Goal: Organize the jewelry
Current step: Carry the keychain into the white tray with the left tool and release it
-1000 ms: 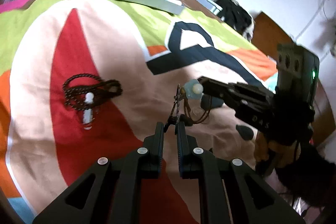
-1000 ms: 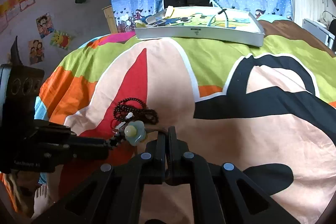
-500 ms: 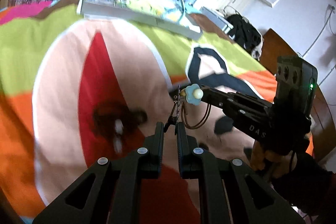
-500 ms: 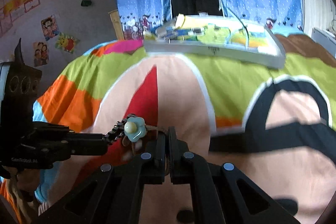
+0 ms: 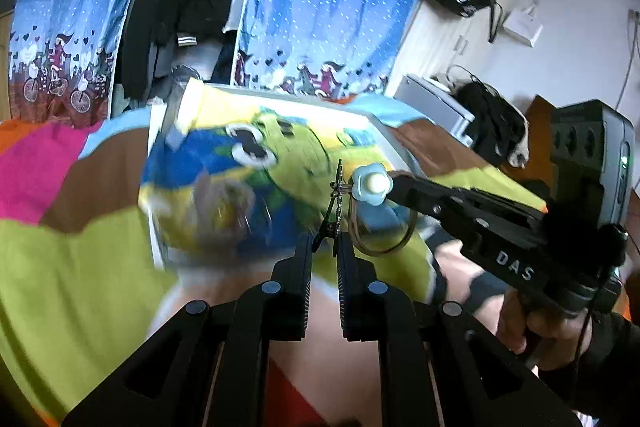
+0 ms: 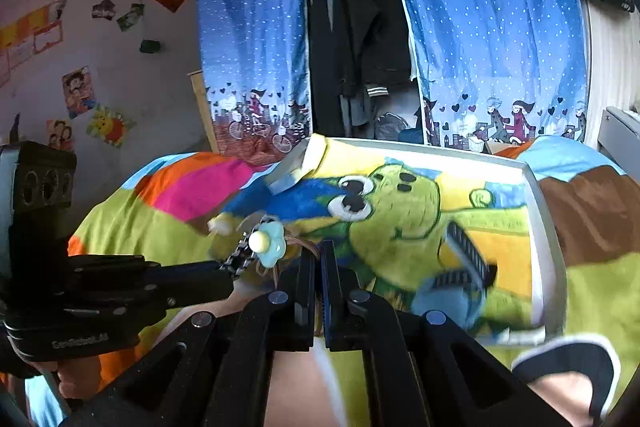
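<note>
While both grippers hang above the bed [image 6: 132,223] and its bright patchwork cover, a single piece of jewelry spans the gap between them. The left gripper [image 5: 324,247] has its jaws nearly closed on a thin dark chain [image 5: 338,195]; the right gripper [image 6: 318,259] has its jaws pressed together on the brown cord loop [image 5: 380,239]. A pale blue flower charm [image 6: 269,243] with a cream centre sits where chain and cord join. Just beyond, a white-rimmed tray [image 6: 548,239] printed with a green cartoon figure rests on the bed before blue curtains [image 6: 492,27].
</note>
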The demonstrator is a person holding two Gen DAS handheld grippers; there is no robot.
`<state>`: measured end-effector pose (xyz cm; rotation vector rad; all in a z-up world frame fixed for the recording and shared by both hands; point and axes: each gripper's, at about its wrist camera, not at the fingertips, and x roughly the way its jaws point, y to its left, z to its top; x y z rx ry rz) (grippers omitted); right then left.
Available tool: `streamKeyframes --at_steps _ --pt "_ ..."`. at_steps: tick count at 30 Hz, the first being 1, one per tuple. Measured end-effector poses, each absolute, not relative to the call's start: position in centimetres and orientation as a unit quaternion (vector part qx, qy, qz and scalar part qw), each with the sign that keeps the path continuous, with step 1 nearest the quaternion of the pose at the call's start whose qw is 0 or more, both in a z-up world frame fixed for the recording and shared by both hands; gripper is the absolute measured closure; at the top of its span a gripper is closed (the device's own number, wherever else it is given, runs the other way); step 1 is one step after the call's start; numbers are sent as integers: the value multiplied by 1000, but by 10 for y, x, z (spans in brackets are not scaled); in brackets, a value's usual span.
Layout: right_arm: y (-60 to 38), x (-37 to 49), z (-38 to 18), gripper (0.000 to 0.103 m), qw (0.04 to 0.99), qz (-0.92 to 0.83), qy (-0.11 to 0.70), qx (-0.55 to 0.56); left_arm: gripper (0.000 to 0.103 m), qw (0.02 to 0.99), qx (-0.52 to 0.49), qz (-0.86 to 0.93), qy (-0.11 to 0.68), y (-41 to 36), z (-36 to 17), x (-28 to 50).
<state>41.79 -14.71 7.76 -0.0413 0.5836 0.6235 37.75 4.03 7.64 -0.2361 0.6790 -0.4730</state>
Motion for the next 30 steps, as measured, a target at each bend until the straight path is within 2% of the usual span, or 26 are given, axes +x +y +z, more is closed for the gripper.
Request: streamKeyframes --at_steps 7,17,20,21,22,24,25,27,30 --pt "-146 457 57 100 905 289 311 -31 94 903 -124 -227 344 45 54 421" --pt "-159 462 37 99 902 280 327 -28 93 894 -126 -223 368 35 35 432" --pt "-165 461 37 91 904 275 327 -25 93 893 -132 -217 371 37 35 433" --pt "-168 460 37 83 904 273 328 -22 93 892 -133 -214 375 37 34 433" --pt "-171 460 37 74 905 271 328 -19 91 891 -135 -211 379 38 34 433" --pt "-177 457 40 71 907 267 325 -12 76 890 -141 -205 382 40 37 434" --pt "-180 455 43 71 909 265 323 -10 65 891 -148 -202 378 42 39 432" --pt "-186 450 48 69 912 261 318 -8 58 896 -155 -202 365 44 46 425" --pt "-197 439 58 56 918 254 306 -5 46 903 -153 -198 350 46 59 415"
